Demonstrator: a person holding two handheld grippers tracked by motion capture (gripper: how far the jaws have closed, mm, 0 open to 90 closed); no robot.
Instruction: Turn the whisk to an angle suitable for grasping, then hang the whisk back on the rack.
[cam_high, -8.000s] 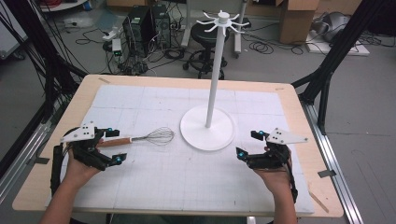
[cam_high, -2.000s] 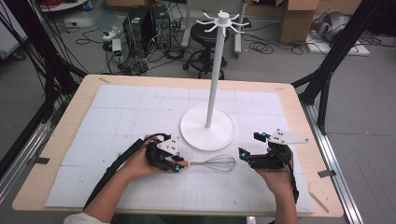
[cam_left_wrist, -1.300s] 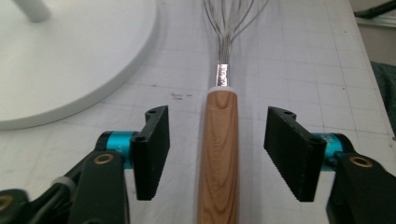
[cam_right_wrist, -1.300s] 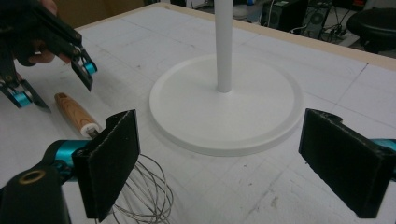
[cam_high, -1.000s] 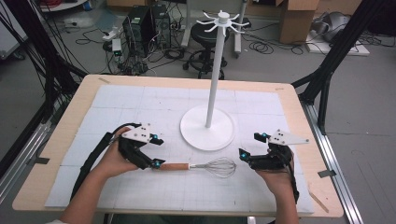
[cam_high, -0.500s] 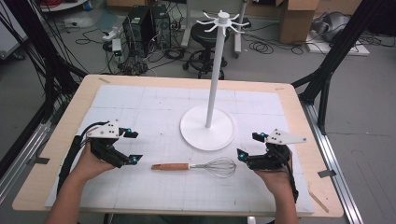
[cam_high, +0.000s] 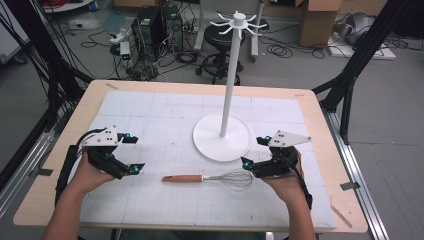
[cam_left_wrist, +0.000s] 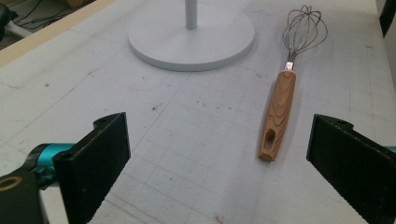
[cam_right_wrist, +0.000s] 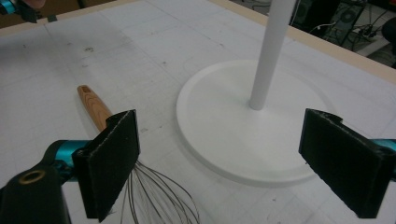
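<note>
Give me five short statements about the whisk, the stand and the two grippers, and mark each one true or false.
1. The whisk lies flat on the table mat. True.
2. The left gripper is shut on the whisk's handle. False: it is open and apart from the handle.
3. The whisk's wire end points toward the right gripper. True.
4. The whisk hangs from the white stand. False: it lies in front of the stand's base.
5. The right gripper is open and holds nothing. True.
</note>
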